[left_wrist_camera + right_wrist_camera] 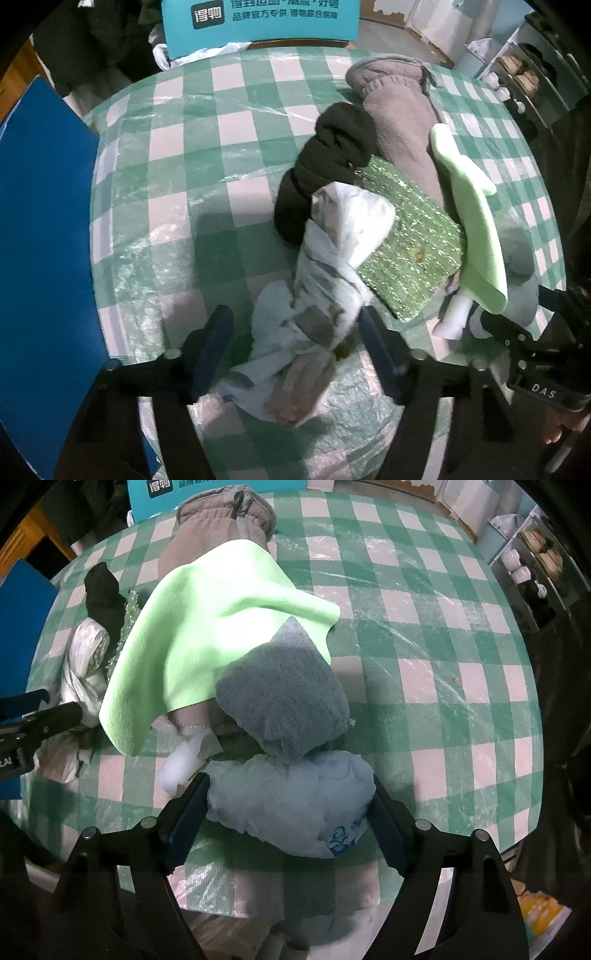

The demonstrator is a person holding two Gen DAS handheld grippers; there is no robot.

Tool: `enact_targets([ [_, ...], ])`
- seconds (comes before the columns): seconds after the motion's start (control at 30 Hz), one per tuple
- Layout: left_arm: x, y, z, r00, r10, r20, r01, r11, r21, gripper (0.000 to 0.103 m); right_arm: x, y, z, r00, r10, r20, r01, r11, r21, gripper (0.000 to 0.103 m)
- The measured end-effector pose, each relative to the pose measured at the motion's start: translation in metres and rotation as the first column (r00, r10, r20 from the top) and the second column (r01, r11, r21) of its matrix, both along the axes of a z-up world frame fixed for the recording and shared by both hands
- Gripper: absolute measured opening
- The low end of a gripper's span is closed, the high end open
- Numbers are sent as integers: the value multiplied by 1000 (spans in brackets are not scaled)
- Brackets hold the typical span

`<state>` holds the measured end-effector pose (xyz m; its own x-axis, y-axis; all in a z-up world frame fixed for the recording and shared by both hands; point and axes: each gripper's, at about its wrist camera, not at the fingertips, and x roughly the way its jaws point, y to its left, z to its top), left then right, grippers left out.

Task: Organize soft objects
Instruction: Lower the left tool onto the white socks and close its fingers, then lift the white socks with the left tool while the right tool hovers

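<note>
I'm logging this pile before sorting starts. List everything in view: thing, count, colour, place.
Table: one, green-and-white check cover under clear plastic, beneath everything.
Fleece garment: one, grey-brown, far end of pile.
Black sock: one, rolled, left of the garment.
Glitter pad: one, green, pile centre.
Green cloth: one, light green, draped over the pile.
Grey sock: one, near edge of the green cloth.
White bag: one, crumpled, between the left fingers.
Pale blue bag: one, crumpled, between the right fingers.
Teal box: one, beyond the table.
Left gripper: open around the white bag.
Right gripper: open around the pale blue bag.
</note>
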<state>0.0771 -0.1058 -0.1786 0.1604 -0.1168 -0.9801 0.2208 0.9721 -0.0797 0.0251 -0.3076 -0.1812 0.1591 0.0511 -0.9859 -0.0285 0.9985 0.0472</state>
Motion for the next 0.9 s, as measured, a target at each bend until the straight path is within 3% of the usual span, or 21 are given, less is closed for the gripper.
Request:
enact_targets([
  [0.1,-3,-1,4,1000,-23,7,23,1000,-5,45,-3,0,5,1000,-2,-3,2,1000,2,77],
  [0.3,-13,3,16,999,-32,18,32,999,-19,29,-8,2,17,1000,11,12,-11,1000,2,74],
  [0.6,-27,8,34,998,-37,51,38,999,-12,26,-19,-1,46,998,4,67,-6,999,33,74],
  [0.67,-27,10,33,999,-24,41,24,1000,-6,30,-20,2,50,997,1,80,-4,999,35,74],
  [0.77,-26,12,30,999,-5,41,6,1000,-14,53,-16,3,58,995,6,101,-11,999,47,74],
  [0.9,-23,12,29,999,6,50,-6,1000,-10,69,-15,8,64,992,18,124,-25,998,58,74],
])
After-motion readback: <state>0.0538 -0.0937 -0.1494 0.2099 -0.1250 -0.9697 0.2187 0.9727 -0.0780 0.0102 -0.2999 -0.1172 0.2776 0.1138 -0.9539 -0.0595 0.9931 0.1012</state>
